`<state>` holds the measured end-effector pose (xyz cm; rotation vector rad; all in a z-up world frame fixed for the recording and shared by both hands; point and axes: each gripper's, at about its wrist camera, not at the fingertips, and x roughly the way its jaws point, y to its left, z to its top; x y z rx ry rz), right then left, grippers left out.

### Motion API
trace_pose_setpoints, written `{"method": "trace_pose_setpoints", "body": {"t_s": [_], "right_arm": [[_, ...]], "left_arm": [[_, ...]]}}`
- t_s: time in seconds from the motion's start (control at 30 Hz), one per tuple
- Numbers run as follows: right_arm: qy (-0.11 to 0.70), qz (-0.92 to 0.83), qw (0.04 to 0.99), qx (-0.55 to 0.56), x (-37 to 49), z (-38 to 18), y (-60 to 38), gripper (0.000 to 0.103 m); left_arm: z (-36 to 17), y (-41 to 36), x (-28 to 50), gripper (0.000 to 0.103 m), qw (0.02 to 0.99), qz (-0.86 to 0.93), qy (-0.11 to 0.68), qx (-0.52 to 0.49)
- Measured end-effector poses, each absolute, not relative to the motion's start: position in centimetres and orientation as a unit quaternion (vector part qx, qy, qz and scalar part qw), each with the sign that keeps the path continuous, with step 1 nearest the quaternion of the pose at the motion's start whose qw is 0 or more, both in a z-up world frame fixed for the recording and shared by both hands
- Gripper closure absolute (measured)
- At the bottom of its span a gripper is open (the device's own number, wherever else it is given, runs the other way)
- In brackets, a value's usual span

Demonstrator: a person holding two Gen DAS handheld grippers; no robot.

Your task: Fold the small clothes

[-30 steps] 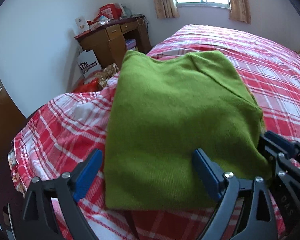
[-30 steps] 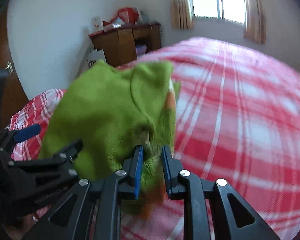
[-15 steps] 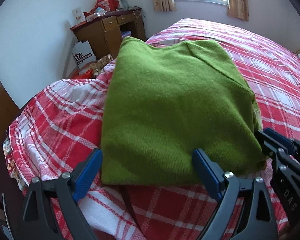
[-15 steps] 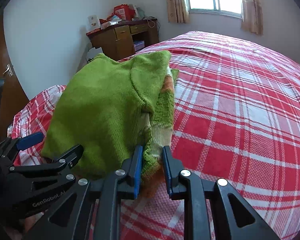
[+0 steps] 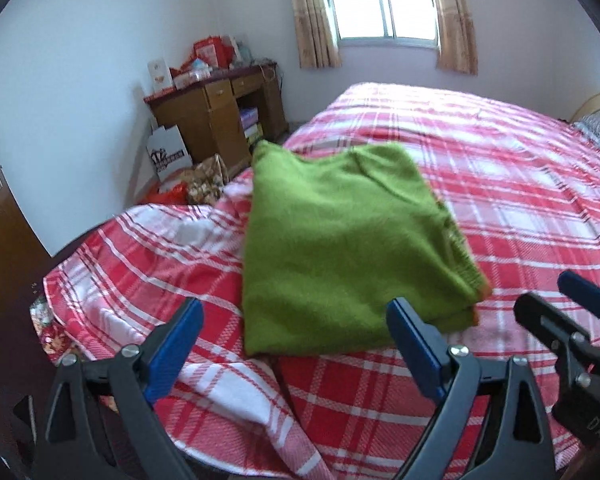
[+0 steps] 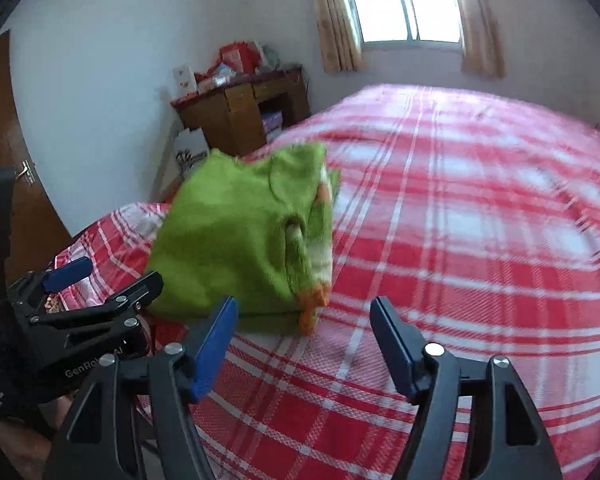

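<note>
- Here, in the left wrist view, the folded green sweater (image 5: 340, 248) lies flat on the red plaid bedspread (image 5: 520, 200), near the bed's foot corner.
- The left gripper (image 5: 294, 332) hangs just short of the sweater's near edge, its blue fingers (image 5: 172, 344) spread wide apart and gripping nothing; the right-hand finger overlaps the sweater's near right corner in the picture, though contact cannot be judged.
- To the right of the sweater, the right gripper (image 5: 572, 312) shows at the frame edge, off the cloth.
- Beyond the sweater's far left corner stand a wooden desk (image 5: 220, 116) with boxes on top and a white paper bag (image 5: 168, 156) on the floor; a curtained window (image 5: 384, 0) sits in the wall behind.
- In the right wrist view, which is blurred, the sweater (image 6: 240, 248) shows its layered side, with orange and white trim at the corner nearest the camera.
- The right gripper (image 6: 304, 324) floats just in front of that corner, fingers (image 6: 392, 340) wide apart, holding nothing.
- Left of the sweater, the left gripper (image 6: 104, 280) reaches toward its near edge, also spread apart.
- Past the sweater, the bedspread (image 6: 480, 240) runs toward the window (image 6: 404, 0), with the desk (image 6: 240, 108) to the far left and a brown door (image 6: 4, 140) further left.
</note>
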<state>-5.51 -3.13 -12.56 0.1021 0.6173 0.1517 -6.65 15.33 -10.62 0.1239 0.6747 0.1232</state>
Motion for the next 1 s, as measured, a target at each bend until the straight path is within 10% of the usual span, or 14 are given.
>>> {"method": "trace_pose_setpoints", "body": {"t_s": [1.0], "right_arm": [[0.125, 0.022, 0.991, 0.051, -14.8, -2.6, -3.0, 0.024]], "left_arm": [[-2.1, 15.4, -14.0, 0.0, 0.977, 0.061, 0.197, 0.057]]}}
